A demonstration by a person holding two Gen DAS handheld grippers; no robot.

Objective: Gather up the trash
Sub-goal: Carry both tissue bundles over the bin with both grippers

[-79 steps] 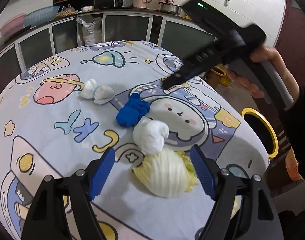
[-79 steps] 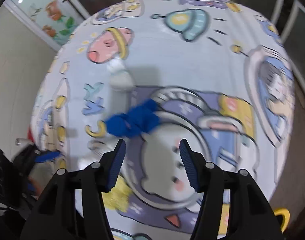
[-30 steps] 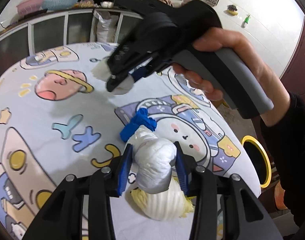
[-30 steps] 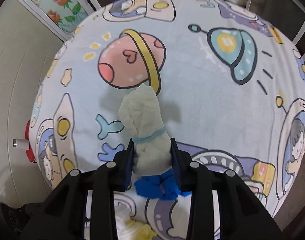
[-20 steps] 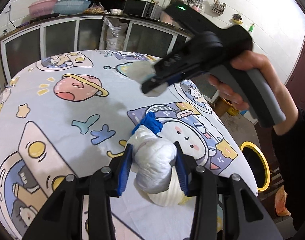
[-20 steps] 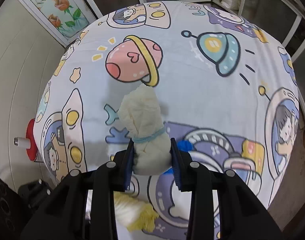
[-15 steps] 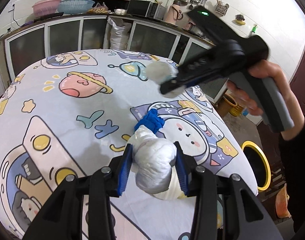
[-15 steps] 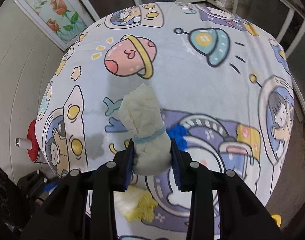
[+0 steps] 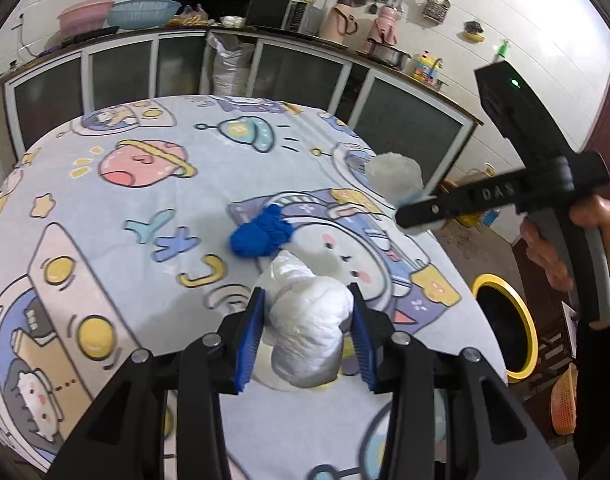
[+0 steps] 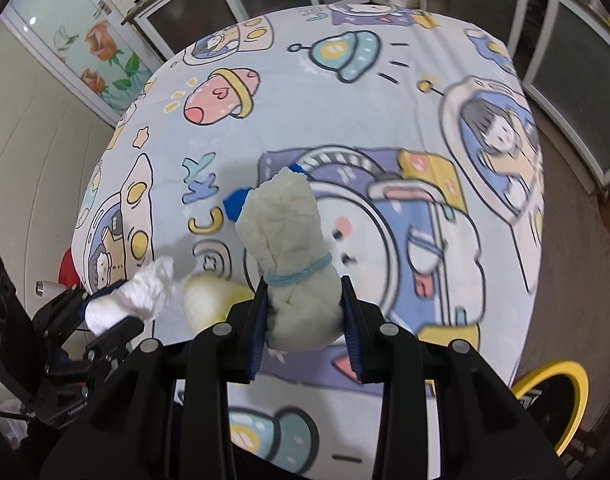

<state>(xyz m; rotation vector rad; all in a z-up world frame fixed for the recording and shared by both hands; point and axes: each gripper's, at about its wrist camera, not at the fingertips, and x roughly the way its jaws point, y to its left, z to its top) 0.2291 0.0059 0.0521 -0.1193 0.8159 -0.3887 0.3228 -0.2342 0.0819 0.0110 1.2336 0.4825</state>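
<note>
Since the frame half a second ago, both tongs have risen a little farther from the table and the right one has swung toward the table's right edge; neither grasp has changed.

Count: four bundles of trash, two tongs, one bin.

The left tongs [image 9: 307,336] are clenched on the white bundle [image 9: 311,328], a crinkled, glossy plastic wad knotted into a lumpy club shape, pinched between the ribbed blue pads [image 9: 249,338]. Directly beneath that bundle, resting on the cloth, lies the yellow bundle [image 10: 209,300], pale and rounded; the left view shows only a sliver of it. Ahead of the left tongs, on the printed tablecloth [image 9: 117,208], sits the blue bundle [image 9: 261,232], a soft, matte, crumpled knot.

The right tongs [image 10: 305,316] are clenched on the cream bundle [image 10: 289,248], a wrinkled, papery wad cinched at the waist by a thin blue band, with its upper end projecting beyond the fingers. It is held in the air above the table. The yellow-rimmed bin [image 9: 505,328], round and dark inside, stands on the floor below and to the right of both tongs.
</note>
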